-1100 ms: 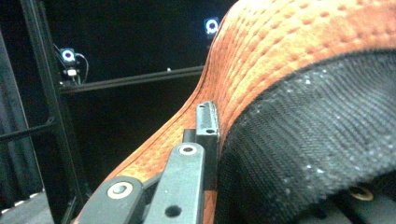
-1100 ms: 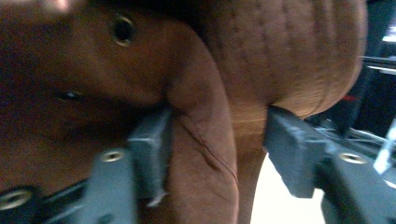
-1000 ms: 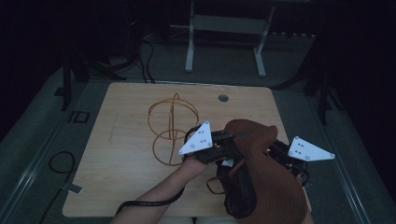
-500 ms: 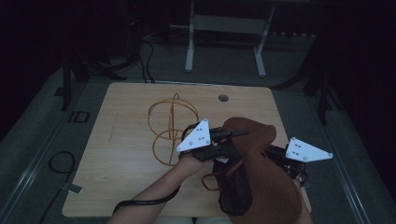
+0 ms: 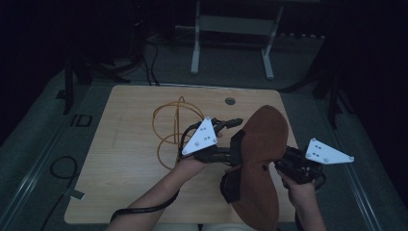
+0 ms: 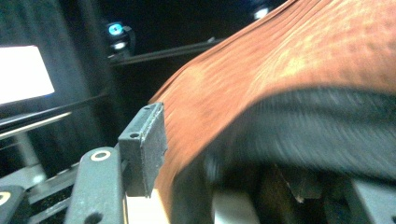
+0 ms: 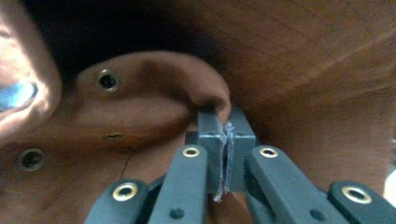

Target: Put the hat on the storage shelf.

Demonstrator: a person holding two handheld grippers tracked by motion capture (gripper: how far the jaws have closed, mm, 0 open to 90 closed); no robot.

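Note:
A brown fabric hat [image 5: 262, 159] with a black inner band is held up over the table's right half, between both grippers. My right gripper [image 5: 281, 166] is at its right edge. In the right gripper view that gripper [image 7: 225, 154] is shut, pinching a thin fold of the hat [image 7: 303, 70] next to metal eyelets [image 7: 107, 80]. My left gripper [image 5: 235, 139] is at the hat's left edge. In the left gripper view its jaws stand wide apart, with one pad [image 6: 148, 140] beside the hat [image 6: 280, 74] and the black band between them.
A loop of orange cable [image 5: 168, 125] lies on the wooden table [image 5: 130, 159], left of the left gripper. A round grommet hole [image 5: 230, 101] sits near the far edge. A grey desk frame [image 5: 231, 24] stands beyond, and black cables trail on the floor.
The hat has turned and risen, so it looks narrower and reaches farther back. Both hands have shifted slightly with it. The right gripper still holds its edge.

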